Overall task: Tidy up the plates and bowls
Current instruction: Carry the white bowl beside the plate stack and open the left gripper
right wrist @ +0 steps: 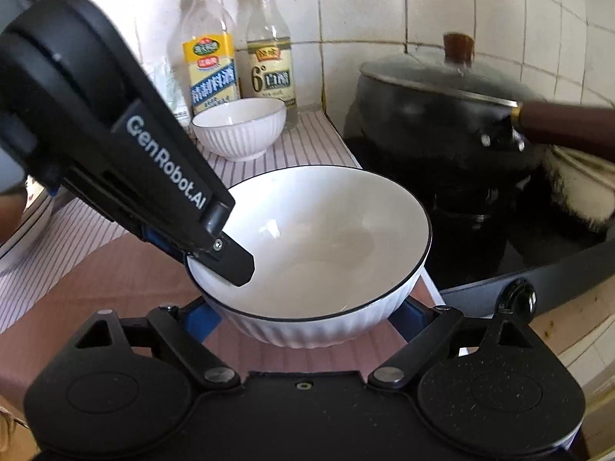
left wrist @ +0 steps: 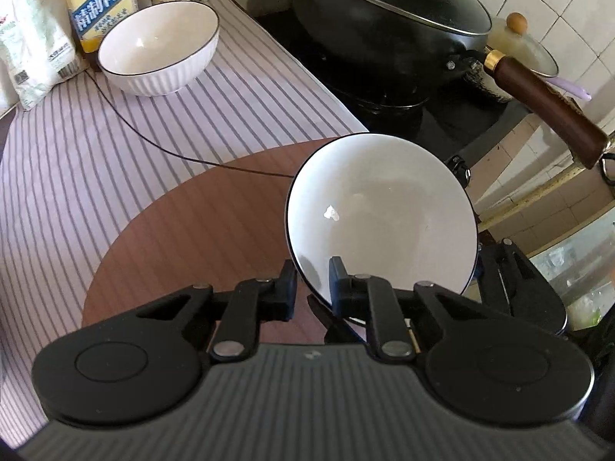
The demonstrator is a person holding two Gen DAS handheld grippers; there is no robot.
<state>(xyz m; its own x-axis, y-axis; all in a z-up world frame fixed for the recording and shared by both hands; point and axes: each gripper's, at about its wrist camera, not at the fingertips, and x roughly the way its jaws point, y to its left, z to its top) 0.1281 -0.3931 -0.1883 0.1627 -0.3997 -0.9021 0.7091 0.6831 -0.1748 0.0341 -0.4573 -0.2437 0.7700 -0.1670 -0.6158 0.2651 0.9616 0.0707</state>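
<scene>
A white ribbed bowl with a dark rim (left wrist: 380,211) is pinched at its near rim by my left gripper (left wrist: 313,284) and held tilted over the brown mat (left wrist: 200,230). In the right wrist view the same bowl (right wrist: 319,246) sits between my right gripper's wide-open blue fingers (right wrist: 205,319), and the left gripper (right wrist: 226,257) clamps its left rim. A second, smaller white ribbed bowl (left wrist: 157,46) stands at the back of the striped cloth; it also shows in the right wrist view (right wrist: 240,126).
Two bottles (right wrist: 209,50) (right wrist: 271,42) stand against the tiled wall behind the small bowl. A black lidded wok (left wrist: 388,19) with a brown handle (left wrist: 549,111) sits on the stove to the right. A white bag (left wrist: 27,38) is at the far left.
</scene>
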